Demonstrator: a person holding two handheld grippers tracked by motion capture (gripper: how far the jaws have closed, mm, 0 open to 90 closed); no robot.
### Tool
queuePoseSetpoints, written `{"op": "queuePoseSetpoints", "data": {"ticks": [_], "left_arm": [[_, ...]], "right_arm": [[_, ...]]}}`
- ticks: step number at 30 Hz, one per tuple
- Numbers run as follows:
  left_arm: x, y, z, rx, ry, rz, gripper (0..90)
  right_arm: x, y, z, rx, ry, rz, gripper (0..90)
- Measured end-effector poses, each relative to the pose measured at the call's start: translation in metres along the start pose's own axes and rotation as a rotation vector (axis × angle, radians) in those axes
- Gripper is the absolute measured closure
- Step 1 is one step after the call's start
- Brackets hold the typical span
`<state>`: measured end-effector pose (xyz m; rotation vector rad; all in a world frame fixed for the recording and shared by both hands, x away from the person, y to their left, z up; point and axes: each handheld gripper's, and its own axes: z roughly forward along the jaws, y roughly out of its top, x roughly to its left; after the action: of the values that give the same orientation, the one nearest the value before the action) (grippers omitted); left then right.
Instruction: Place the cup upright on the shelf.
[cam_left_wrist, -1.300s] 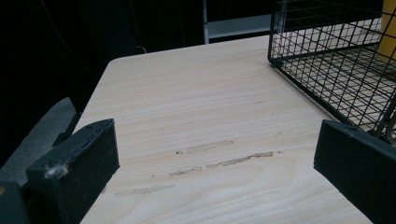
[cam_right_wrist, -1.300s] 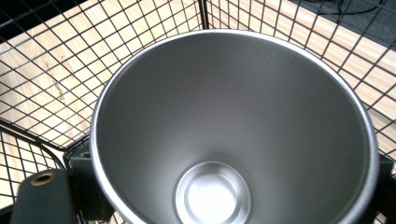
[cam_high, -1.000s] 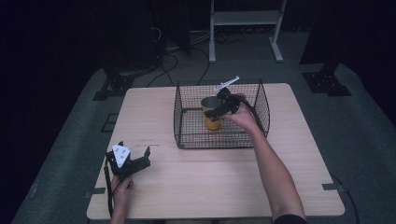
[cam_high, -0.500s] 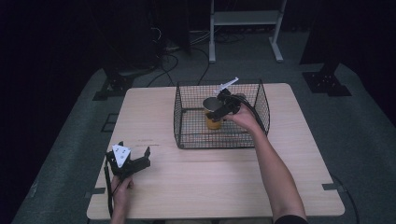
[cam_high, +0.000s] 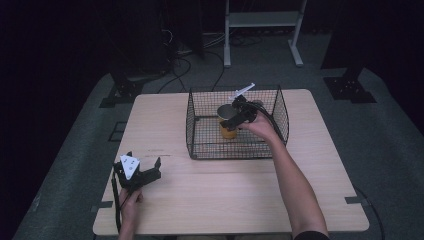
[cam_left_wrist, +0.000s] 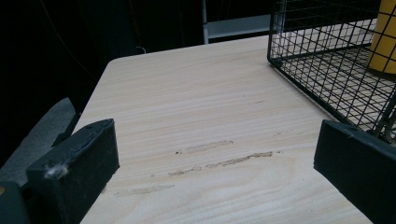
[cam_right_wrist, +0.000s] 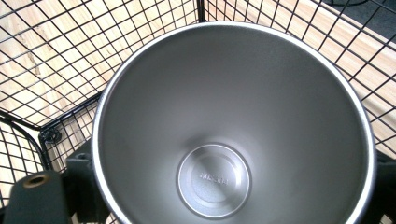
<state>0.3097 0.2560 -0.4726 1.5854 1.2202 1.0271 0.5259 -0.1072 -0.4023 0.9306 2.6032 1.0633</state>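
The right hand-held gripper (cam_high: 239, 118) reaches down into a black wire basket (cam_high: 280, 107), its jaws standing on either side of a yellow cup (cam_high: 227, 131). The jaws have just been opening; in the right gripper view they flank the cup's steel rim (cam_right_wrist: 105, 107) closely, and whether the pads still press on it cannot be told. The cup stands upright on the basket floor, near the middle and a little toward the far side, and its bare steel inside (cam_right_wrist: 233, 126) is empty. The basket sits on the far half of the pale wooden surface (cam_high: 230, 200), right of centre. The left hand-held gripper (cam_high: 145, 170) is held low over the near left corner of the surface, well apart from the basket, with its jaws spread wide and nothing between them; scuff marks (cam_left_wrist: 219, 158) on the wood lie just ahead of them.
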Motion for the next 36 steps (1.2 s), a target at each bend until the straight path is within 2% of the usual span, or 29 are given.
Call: {"op": "queuePoseSetpoints", "data": {"ticks": [15, 18, 36], "left_arm": [[0.000, 0.000, 0.000, -0.001, 0.000, 0.001, 0.0], [0.000, 0.000, 0.000, -0.001, 0.000, 0.001, 0.0], [-0.001, 0.000, 0.000, 0.000, 0.002, 0.005, 0.0]], "right_arm": [[0.004, 0.001, -0.001, 0.000, -0.007, -0.012, 7.2], [0.004, 0.001, -0.001, 0.003, -0.014, -0.010, 3.1], [0.003, -0.002, -0.013, -0.054, -0.011, 0.011, 2.1]]}}
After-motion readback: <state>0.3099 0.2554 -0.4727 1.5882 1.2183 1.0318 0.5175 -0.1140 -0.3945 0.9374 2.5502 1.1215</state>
